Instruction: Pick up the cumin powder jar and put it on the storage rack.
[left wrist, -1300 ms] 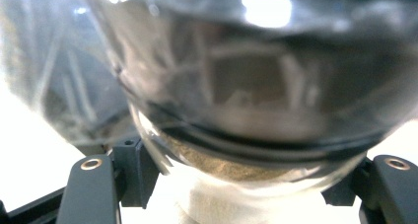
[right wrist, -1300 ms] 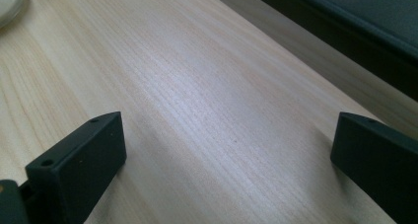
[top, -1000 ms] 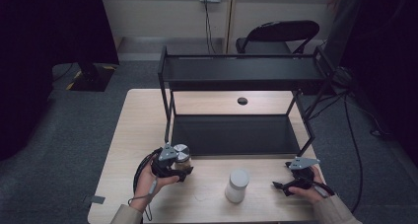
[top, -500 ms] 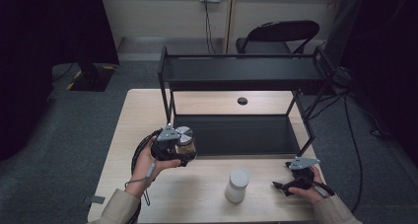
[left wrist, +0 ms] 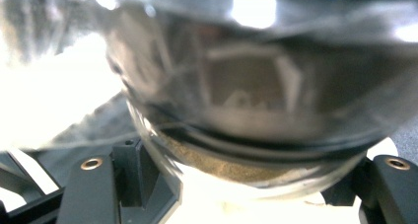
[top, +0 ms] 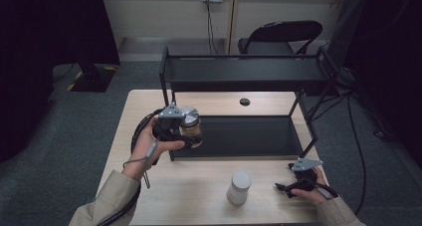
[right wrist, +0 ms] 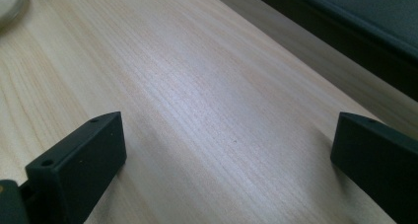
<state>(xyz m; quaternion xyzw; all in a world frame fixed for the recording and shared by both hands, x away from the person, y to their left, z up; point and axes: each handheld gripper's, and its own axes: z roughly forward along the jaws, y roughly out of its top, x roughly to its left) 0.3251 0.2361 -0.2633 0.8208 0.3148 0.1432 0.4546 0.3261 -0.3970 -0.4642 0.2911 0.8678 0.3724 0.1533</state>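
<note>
The glass jar [top: 191, 128] with its silver lid is clamped between the jaws of the left claw [top: 185, 134], held in the air above the worktop [top: 199, 191] at the front left corner of the black shelf rack [top: 239, 76]. In the left gripper view the jar [left wrist: 256, 110] sits right up against the camera, brownish contents at its base. The step in hand looks like carrying the jar to the rack; the next move probably calls for swinging it right and setting it level on the lower shelf [top: 249, 136], clear of the corner post. The left forearm reaches in from below, wrist cocked inward. The right claw [top: 286, 188] rests on the worktop with jaws wide apart, empty, near a white canister [top: 239, 187].
</note>
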